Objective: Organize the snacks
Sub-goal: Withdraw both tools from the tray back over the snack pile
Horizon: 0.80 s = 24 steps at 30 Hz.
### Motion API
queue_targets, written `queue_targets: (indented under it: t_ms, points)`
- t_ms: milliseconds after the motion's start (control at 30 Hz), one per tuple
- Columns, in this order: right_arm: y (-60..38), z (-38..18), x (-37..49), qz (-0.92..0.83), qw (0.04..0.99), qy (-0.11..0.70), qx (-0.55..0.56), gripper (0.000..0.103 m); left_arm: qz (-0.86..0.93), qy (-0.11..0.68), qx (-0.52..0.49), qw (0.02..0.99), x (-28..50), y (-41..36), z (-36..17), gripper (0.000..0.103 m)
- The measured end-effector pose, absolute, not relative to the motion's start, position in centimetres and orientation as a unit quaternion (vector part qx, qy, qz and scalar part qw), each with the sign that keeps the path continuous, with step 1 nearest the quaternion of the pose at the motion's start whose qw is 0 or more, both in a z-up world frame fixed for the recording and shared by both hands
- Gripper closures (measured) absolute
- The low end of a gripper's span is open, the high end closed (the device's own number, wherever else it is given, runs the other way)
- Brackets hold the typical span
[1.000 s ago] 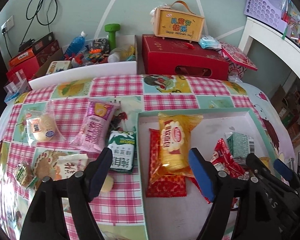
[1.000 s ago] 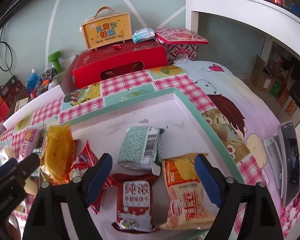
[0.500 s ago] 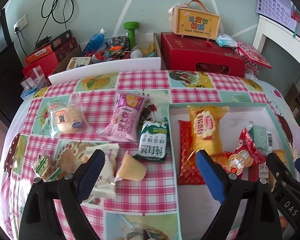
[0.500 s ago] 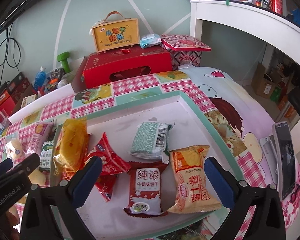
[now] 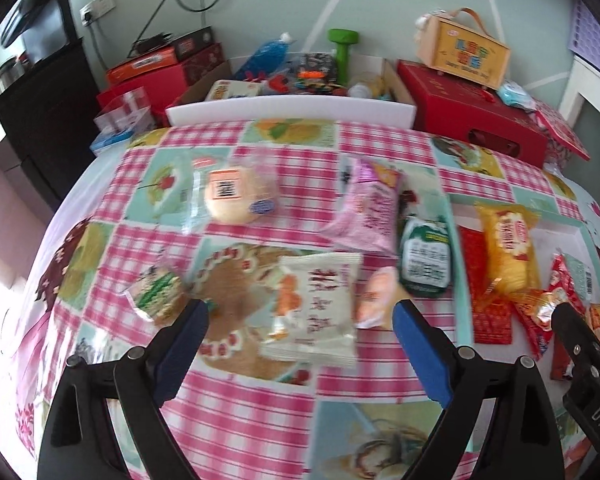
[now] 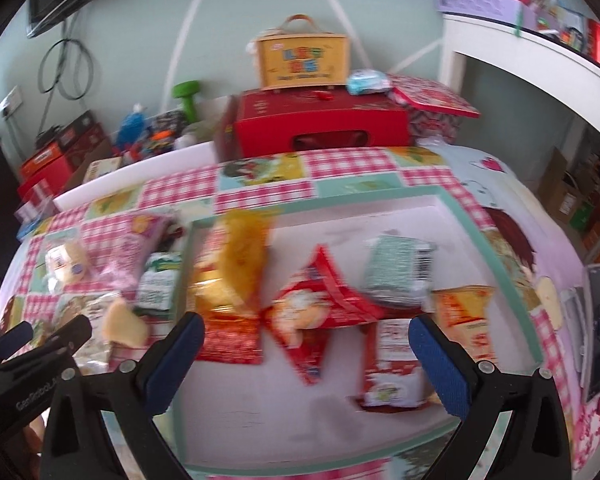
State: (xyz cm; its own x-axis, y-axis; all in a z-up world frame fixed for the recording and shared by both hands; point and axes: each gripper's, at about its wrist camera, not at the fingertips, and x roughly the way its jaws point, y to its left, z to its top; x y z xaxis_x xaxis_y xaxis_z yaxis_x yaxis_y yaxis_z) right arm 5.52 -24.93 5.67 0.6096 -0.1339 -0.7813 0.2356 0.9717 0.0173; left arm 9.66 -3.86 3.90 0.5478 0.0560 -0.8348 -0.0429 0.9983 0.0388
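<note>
My left gripper (image 5: pixel 300 312) is open and empty, hovering over a white snack pack (image 5: pixel 314 308) on the checked tablecloth. Around it lie a small green pack (image 5: pixel 156 292), a round bun in clear wrap (image 5: pixel 240 196), a pink pack (image 5: pixel 366 212), a dark green pack (image 5: pixel 424 258) and a pale jelly cup (image 5: pixel 376 296). My right gripper (image 6: pixel 304 328) is open and empty above the white tray (image 6: pixel 452 204), which holds a yellow pack (image 6: pixel 244 256), red packs (image 6: pixel 312 308), a grey-green pack (image 6: pixel 396 272) and an orange pack (image 6: pixel 464 312).
A red gift box (image 6: pixel 320 124) with a yellow carry case (image 6: pixel 304 58) stands behind the table. A white bin of clutter (image 5: pixel 292 76) sits at the back left. A phone (image 6: pixel 598 324) lies at the table's right edge. A white shelf (image 6: pixel 540 52) stands to the right.
My left gripper has swung left, from over the tray to over the loose snacks on the cloth. My right gripper has pulled back and shifted left. Both stay open.
</note>
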Motion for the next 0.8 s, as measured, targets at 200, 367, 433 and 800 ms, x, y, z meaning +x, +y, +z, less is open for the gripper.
queue_targets:
  t_ms: [200,367,433,800]
  points:
    - [-20.9,5.0,6.4,-0.06,0.897,0.437,0.032,0.0,0.068,0.478,-0.02,0.876,9.6,0.4,3.7,0.01]
    - [-18.2,4.5,7.0,-0.025,0.901,0.433,0.028,0.0,0.091,0.474,-0.041,0.875,9.6,3.6,3.8,0.01]
    - [-17.3,4.3,7.3,-0.01,0.901,0.433,0.028,0.0,0.1,0.472,-0.052,0.874,9.6,4.9,3.8,0.01]
    - [-13.3,2.6,8.8,0.024,0.898,0.437,0.051,0.013,0.118,0.479,-0.08,0.866,10.5,9.3,2.4,0.01]
